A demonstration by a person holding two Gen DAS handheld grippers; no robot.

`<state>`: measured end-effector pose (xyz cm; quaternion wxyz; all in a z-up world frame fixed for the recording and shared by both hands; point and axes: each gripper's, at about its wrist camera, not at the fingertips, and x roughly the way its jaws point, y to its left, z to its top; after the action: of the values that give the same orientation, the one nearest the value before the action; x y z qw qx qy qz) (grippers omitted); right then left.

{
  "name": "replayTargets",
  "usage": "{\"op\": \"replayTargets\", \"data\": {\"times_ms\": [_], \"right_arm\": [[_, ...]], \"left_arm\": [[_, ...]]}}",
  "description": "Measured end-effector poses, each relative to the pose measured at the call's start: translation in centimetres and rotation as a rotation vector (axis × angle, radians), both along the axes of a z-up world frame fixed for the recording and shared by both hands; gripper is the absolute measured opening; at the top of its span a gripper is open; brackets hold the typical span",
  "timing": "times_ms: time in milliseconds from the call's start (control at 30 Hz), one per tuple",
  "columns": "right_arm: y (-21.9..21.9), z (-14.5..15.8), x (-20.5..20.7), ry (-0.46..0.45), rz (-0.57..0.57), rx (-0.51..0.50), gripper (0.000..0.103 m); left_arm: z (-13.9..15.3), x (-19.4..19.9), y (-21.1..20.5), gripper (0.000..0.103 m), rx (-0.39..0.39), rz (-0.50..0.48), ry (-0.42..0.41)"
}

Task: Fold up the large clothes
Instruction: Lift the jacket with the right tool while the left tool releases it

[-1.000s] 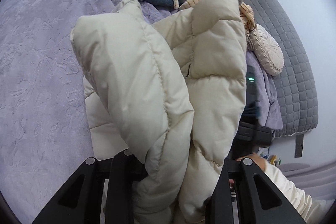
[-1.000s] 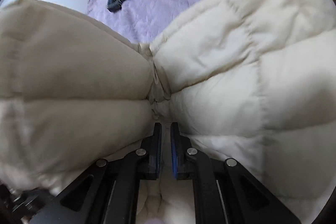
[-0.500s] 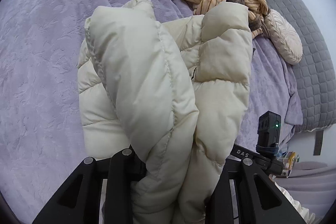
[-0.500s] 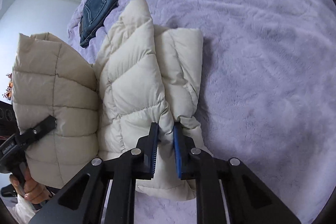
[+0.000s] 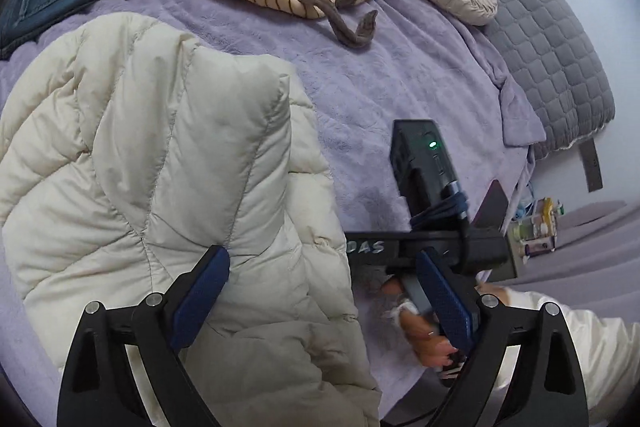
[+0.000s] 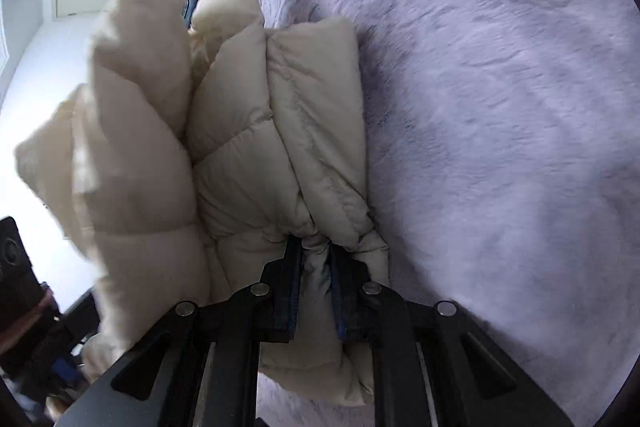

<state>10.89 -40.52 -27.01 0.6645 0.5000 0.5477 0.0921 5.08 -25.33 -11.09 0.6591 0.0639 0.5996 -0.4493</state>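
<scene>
I am setting the folded cream puffer jacket (image 5: 168,187) down on the lavender bed (image 5: 400,99), at about nine o'clock in the left wrist view. My left gripper (image 5: 320,291) is opening, fingers letting the jacket go. My right gripper (image 6: 314,291) is pinching a jacket seam tight. I am judging it best to lower that seam before releasing, so the bulky fold is not springing open.

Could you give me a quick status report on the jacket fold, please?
Left gripper jaws opening, letting go of the puffer jacket. Right gripper shut on its edge. Nothing in the way.
</scene>
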Motion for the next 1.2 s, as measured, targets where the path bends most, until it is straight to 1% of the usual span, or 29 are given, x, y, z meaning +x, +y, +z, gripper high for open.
{"op": "replayTargets", "data": {"times_ms": [67, 133, 167, 200, 267, 333, 367, 433, 500, 533, 600, 667, 733, 767, 800, 867, 933, 1033, 1133, 1200], "right_arm": [[-2.2, 0.3, -1.1, -0.007, -0.029, 0.018, 0.017], [-4.2, 1.5, -1.7, -0.023, -0.052, -0.005, 0.045], [-5.2, 2.3, -1.9, -0.029, -0.061, -0.028, 0.070], [-6.1, 3.1, -2.0, -0.048, -0.068, -0.038, 0.074], [-7.4, 4.8, -1.8, -0.093, -0.058, -0.035, 0.074], [-7.9, 6.6, -1.1, -0.132, -0.019, -0.031, 0.076], [-7.5, 7.4, -0.4, -0.149, 0.015, -0.033, 0.082], [-6.7, 8.9, 1.5, -0.168, 0.091, -0.067, 0.083], [-5.8, 10.4, 2.7, -0.186, 0.150, -0.126, 0.083], [-5.1, 11.4, 2.9, -0.206, 0.168, -0.131, 0.079], [-4.3, 12.2, 3.1, -0.230, 0.194, -0.123, 0.052], [-3.1, 12.3, 3.3, -0.219, 0.219, -0.101, 0.049], [-1.4, 11.8, 4.2, -0.204, 0.249, -0.093, 0.038], [-0.8, 11.4, 4.4, -0.182, 0.265, -0.100, 0.022], [-0.2, 11.2, 4.0, -0.157, 0.275, -0.117, 0.009], [-0.3, 10.0, 4.4, -0.122, 0.278, -0.172, 0.007], [-0.6, 8.9, 4.2, -0.099, 0.277, -0.212, 0.006], [-1.5, 6.6, 3.7, -0.048, 0.260, -0.229, 0.006], [-2.5, 4.4, 3.1, -0.020, 0.220, -0.199, 0.006], [-3.1, 3.4, 2.8, -0.017, 0.204, -0.183, 0.006]], "left_arm": [[-0.2, -0.8, 0.0, 0.095, 0.031, -0.033, -0.054], [-0.3, -2.0, -0.4, 0.095, 0.064, -0.081, -0.132], [-0.3, -2.6, -0.3, 0.095, 0.081, -0.111, -0.173], [-0.4, -3.3, -0.5, 0.095, 0.097, -0.142, -0.212], [-0.7, -4.3, -0.4, 0.095, 0.128, -0.199, -0.275], [-0.9, -5.2, -0.6, 0.095, 0.155, -0.242, -0.325], [-1.0, -5.6, -0.6, 0.095, 0.166, -0.257, -0.344], [-1.2, -6.0, -0.6, 0.095, 0.179, -0.270, -0.365], [-1.2, -6.0, -0.5, 0.095, 0.182, -0.263, -0.367], [-1.2, -6.0, -0.8, 0.095, 0.182, -0.258, -0.366], [-1.2, -6.0, -0.8, 0.095, 0.182, -0.251, -0.370], [-1.1, -6.3, -0.7, 0.095, 0.186, -0.258, -0.384], [-1.3, -6.7, -1.2, 0.095, 0.191, -0.269, -0.400], [-1.3, -6.8, -1.2, 0.095, 0.193, -0.273, -0.404], [-1.3, -6.8, -1.1, 0.095, 0.191, -0.278, -0.402], [-1.1, -7.2, -1.1, 0.095, 0.178, -0.281, -0.393], [-0.3, -7.3, -0.4, 0.095, 0.158, -0.266, -0.385], [1.6, -6.6, 1.1, 0.095, 0.112, -0.223, -0.348], [3.2, -4.5, 3.3, 0.095, 0.071, -0.130, -0.285], [3.9, -2.0, 5.4, 0.095, 0.054, -0.027, -0.233]]}}
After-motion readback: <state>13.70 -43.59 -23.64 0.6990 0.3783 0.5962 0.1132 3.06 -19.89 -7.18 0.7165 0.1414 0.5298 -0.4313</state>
